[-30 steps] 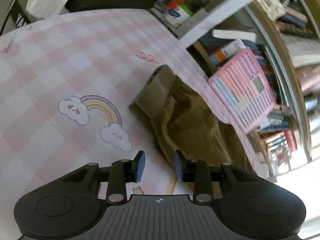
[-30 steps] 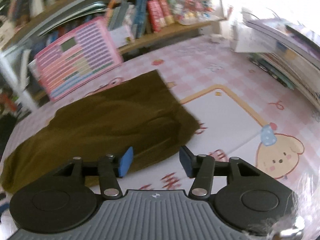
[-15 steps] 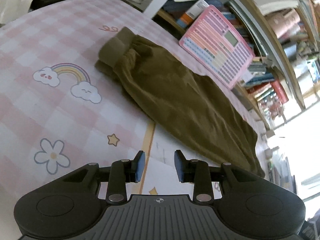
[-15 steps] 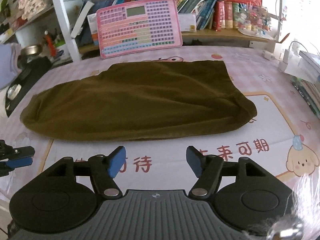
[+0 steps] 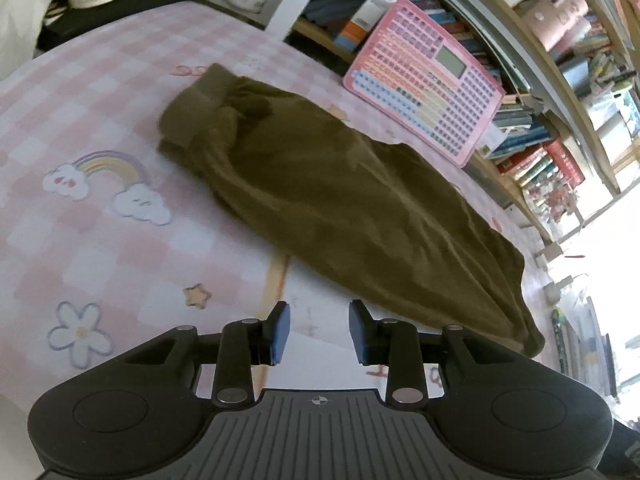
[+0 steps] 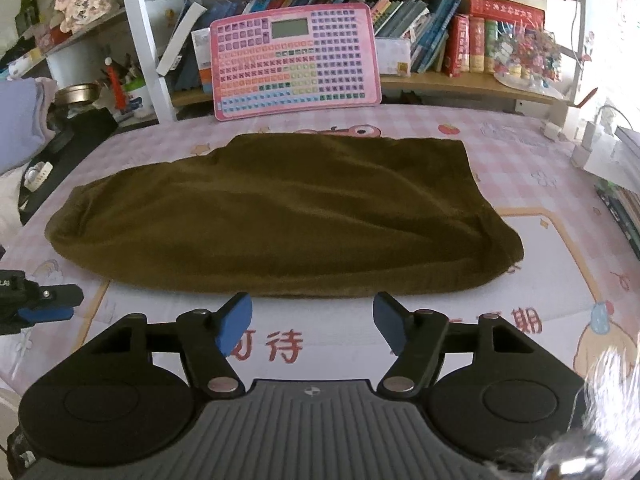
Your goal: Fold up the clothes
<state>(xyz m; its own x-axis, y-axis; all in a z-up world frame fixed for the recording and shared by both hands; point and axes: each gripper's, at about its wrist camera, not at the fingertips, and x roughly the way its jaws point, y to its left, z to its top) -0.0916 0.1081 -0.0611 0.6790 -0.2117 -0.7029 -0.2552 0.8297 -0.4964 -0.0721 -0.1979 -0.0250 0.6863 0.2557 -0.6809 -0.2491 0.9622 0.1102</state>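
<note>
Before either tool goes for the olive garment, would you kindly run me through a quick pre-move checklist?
1. Left tool empty, pads apart: ok.
2. Right tool empty; its pads have just been opening, nothing between them: ok.
3. Olive garment lying flat on the pink mat, no tool touching it: ok.
4. Near edge of garment unobstructed ahead of right tool: ok.
5. Cuffed end smooth: not ok, bunched.
6. Layers aligned underneath: cannot tell.
</note>
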